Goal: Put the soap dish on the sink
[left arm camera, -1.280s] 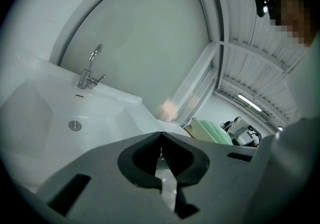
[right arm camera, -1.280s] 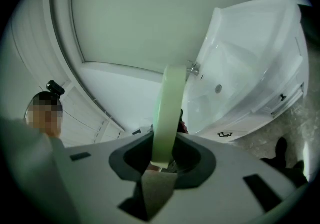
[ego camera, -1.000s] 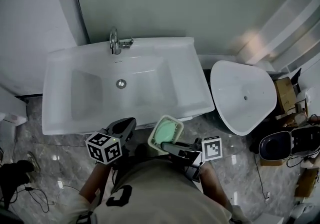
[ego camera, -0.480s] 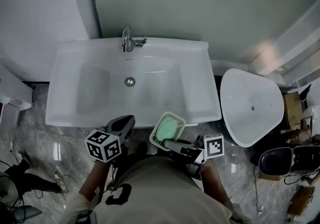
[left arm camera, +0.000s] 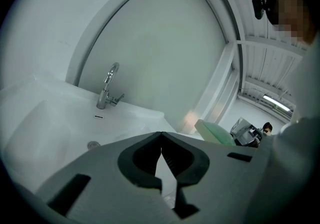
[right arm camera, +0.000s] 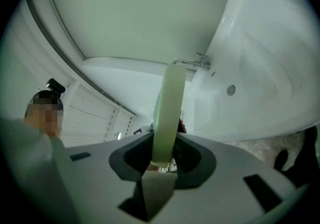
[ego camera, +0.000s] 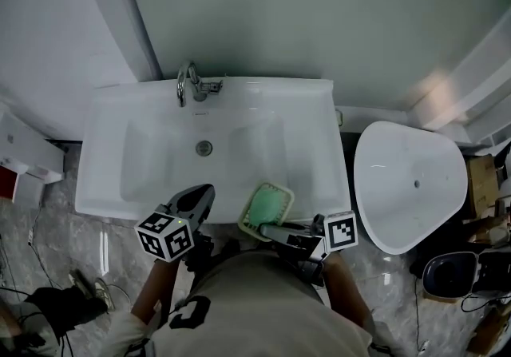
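Observation:
The pale green soap dish (ego camera: 266,208) hangs over the front rim of the white sink (ego camera: 120,140), right of the drain (ego camera: 204,148). My right gripper (ego camera: 265,228) is shut on its near edge. In the right gripper view the dish (right arm camera: 167,113) stands edge-on between the pressed jaws, with the sink (right arm camera: 260,67) and faucet (right arm camera: 192,61) beyond. My left gripper (ego camera: 198,200) is shut and holds nothing, just short of the sink's front edge. Its tips (left arm camera: 161,135) meet in the left gripper view, where the dish (left arm camera: 215,133) shows to the right.
A chrome faucet (ego camera: 188,84) stands at the sink's back rim. A second white basin (ego camera: 411,184) sits on the floor to the right, with dark gear (ego camera: 459,271) beside it. A white cabinet (ego camera: 24,148) stands at the left. Shoes and cables (ego camera: 56,303) lie lower left.
Both grippers have moved forward toward the sink. The soap dish, earlier in front of the sink's edge, now overlaps the front rim. The grip has not changed.

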`<state>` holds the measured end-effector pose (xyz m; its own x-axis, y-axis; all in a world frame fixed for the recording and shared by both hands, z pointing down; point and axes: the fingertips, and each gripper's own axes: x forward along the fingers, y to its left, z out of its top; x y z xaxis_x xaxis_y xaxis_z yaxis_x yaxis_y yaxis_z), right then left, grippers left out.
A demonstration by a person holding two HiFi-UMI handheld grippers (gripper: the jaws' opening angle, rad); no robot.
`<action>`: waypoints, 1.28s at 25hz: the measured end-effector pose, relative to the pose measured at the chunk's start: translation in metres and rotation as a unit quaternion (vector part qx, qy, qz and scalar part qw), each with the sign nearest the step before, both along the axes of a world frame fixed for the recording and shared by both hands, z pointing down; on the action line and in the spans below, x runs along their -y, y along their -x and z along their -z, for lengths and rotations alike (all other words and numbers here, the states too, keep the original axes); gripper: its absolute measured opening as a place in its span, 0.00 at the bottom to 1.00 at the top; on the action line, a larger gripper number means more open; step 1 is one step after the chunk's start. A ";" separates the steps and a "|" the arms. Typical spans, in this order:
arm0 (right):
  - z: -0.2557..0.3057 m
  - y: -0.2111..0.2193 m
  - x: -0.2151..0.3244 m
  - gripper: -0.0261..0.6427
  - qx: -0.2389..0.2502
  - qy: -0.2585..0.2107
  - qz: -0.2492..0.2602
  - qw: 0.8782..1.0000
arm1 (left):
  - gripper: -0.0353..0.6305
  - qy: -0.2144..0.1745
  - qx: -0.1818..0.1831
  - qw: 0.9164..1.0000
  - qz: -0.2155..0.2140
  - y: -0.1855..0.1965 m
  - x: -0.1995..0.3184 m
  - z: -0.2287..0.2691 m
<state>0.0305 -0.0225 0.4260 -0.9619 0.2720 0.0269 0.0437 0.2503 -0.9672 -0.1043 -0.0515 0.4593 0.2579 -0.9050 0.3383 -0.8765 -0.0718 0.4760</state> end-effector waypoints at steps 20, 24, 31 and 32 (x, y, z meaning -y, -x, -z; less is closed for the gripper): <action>0.000 -0.022 0.091 0.20 -0.008 -0.015 0.025 1.000 | 0.08 0.011 0.025 0.999 0.018 -0.024 0.057 0.006; 0.000 -0.025 0.110 0.20 -0.009 -0.018 0.036 0.999 | 0.08 0.011 0.023 0.999 0.032 -0.027 0.067 0.005; -0.005 -0.036 0.142 0.20 -0.013 -0.017 0.058 0.998 | 0.08 0.017 0.028 0.998 0.055 -0.035 0.081 0.000; -0.005 -0.038 0.146 0.20 -0.013 -0.018 0.063 0.998 | 0.08 0.018 0.031 0.998 0.057 -0.037 0.083 0.000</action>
<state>0.0682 -0.1681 0.4310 -0.9192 0.3888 0.0630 0.0519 0.2781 -0.9592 -0.0678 -0.1346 0.4592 0.1313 -0.9145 0.3827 -0.9062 0.0458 0.4204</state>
